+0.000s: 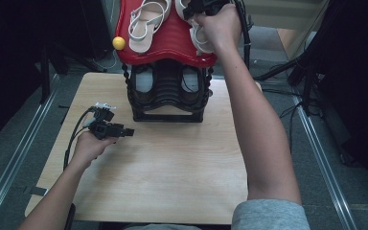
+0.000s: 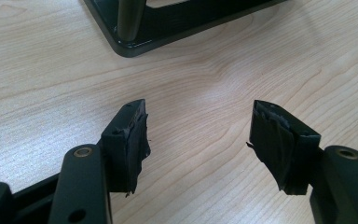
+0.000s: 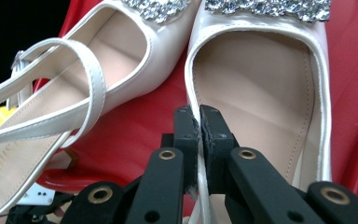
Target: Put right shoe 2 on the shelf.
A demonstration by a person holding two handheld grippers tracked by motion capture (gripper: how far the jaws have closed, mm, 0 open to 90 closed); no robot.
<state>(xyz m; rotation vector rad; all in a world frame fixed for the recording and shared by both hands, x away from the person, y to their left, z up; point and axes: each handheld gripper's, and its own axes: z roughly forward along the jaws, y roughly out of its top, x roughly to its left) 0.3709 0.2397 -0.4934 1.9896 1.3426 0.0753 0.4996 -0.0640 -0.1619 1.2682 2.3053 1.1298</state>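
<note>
Right gripper (image 3: pixel 199 122), far right, over the red shelf (image 1: pixel 172 40): jaws together, clamped on the side rim of the right shoe (image 3: pixel 261 93). The thin cream edge runs between the pads. Right shoe sits on the right half of the shelf, under the right hand (image 1: pixel 220 26) in the high view. Jewelled trim at its toe, far end.

Left shoe (image 1: pixel 146 24) lies just beside it on the shelf's left half, straps loose, toe pointing far. The two toes are close, maybe touching; cannot tell.

Yellow ball (image 1: pixel 119 42) at the shelf's left edge.

Black rack (image 1: pixel 167 93) stands under the shelf, at the far middle of the table (image 1: pixel 172 177).

Left gripper (image 1: pixel 124 132), near left, held low above the table, pointing right toward the rack's base. Jaws apart, nothing between them, bare wood beyond them.
</note>
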